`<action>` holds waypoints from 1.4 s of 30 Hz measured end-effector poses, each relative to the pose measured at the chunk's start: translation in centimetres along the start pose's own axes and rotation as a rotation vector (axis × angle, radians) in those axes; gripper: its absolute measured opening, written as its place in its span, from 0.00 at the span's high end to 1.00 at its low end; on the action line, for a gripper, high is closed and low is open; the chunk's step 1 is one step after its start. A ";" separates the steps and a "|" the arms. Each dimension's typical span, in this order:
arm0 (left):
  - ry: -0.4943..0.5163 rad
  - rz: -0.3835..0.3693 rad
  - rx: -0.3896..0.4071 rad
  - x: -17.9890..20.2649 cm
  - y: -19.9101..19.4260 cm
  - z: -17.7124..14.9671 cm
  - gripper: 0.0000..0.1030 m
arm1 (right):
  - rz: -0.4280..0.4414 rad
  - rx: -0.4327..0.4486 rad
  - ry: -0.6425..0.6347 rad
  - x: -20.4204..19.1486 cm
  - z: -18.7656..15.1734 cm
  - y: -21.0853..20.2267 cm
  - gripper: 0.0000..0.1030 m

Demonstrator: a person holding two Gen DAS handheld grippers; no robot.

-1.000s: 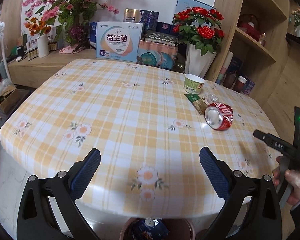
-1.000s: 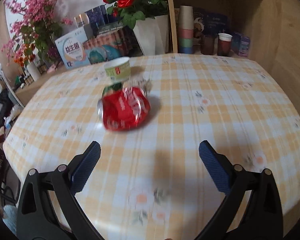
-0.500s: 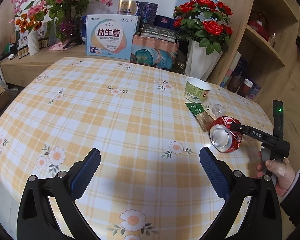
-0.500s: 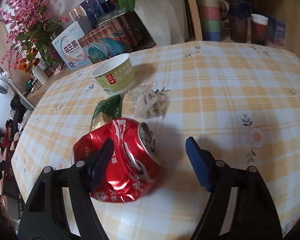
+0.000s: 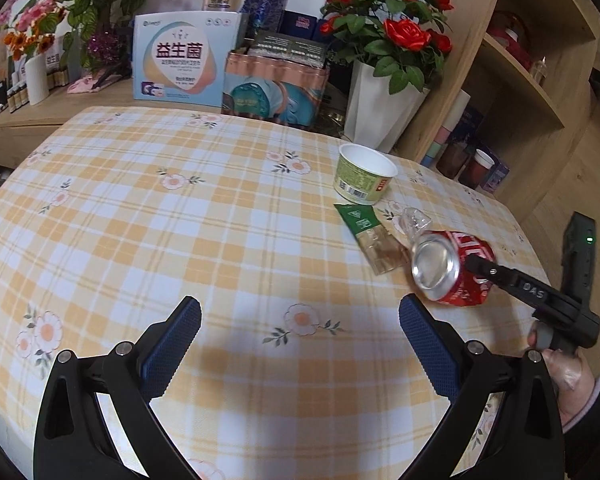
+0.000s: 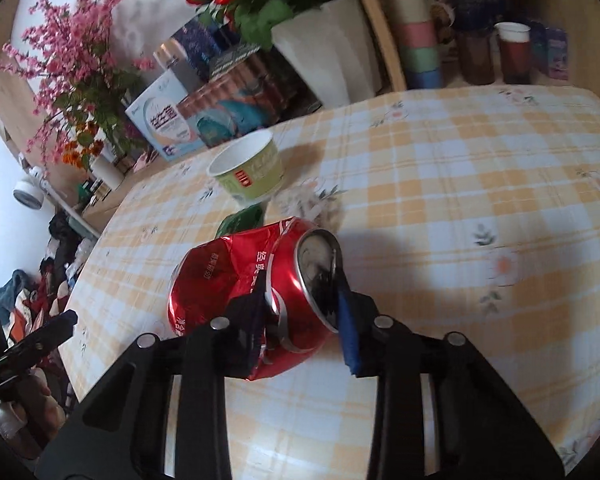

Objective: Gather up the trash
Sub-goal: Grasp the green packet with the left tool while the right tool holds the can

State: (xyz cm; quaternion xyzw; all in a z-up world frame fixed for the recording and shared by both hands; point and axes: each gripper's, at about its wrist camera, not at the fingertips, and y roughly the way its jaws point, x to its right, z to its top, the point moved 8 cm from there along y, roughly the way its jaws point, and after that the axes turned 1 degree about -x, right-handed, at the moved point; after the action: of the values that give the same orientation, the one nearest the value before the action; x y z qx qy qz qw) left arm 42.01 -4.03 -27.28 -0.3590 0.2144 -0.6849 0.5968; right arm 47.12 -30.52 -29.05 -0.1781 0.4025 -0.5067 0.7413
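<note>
A crushed red can (image 5: 436, 268) (image 6: 220, 272) lies on its side on the checked tablecloth (image 5: 180, 220). My right gripper (image 6: 300, 292) (image 5: 474, 264) has its jaws closing, with the can between them. One pad lies on the can's dented side and the blue pad presses against its top end. Just beyond the can lie a green wrapper (image 5: 364, 220) (image 6: 244, 218), a scrap of clear plastic (image 5: 416, 220) and an upright green paper cup (image 5: 364, 178) (image 6: 252, 174). Left of the can, low over the cloth, my left gripper (image 5: 300, 308) is open and holds nothing.
A white vase of red roses (image 5: 376, 116), printed boxes (image 5: 184, 64) and a wooden shelf unit (image 5: 520, 80) crowd the table's far edge. A person's hand (image 5: 568, 372) grips the right tool at the table's right edge. Bare cloth stretches to the left.
The right gripper moved up to the can and its wide jaws closed around it. The left gripper travelled forward over the table toward the trash, still open.
</note>
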 end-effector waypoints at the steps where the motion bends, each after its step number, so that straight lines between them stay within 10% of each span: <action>1: 0.005 -0.006 -0.005 0.5 0.7 0.2 0.06 | -0.019 0.010 0.003 0.5 0.2 -0.5 0.67; 12: -0.030 -0.027 -0.123 5.9 11.3 2.9 0.24 | -0.192 0.085 0.077 7.3 -0.5 -7.0 0.67; 22: 0.062 0.130 -0.172 7.4 16.2 4.6 0.33 | -0.224 0.118 0.200 10.7 -3.7 -10.9 0.67; 31: 0.157 0.156 -0.195 7.6 14.5 3.6 0.74 | -0.229 0.119 0.225 9.9 -5.0 -11.8 0.67; 42: 0.207 0.155 -0.131 5.8 7.8 3.8 0.77 | -0.181 0.131 0.225 5.6 -5.7 -12.7 0.67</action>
State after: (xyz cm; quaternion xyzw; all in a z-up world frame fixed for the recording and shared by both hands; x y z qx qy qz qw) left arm 49.86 -10.70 -29.03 -0.3067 0.3461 -0.6549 0.5977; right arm 35.88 -40.07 -26.38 -0.1072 0.4313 -0.6134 0.6528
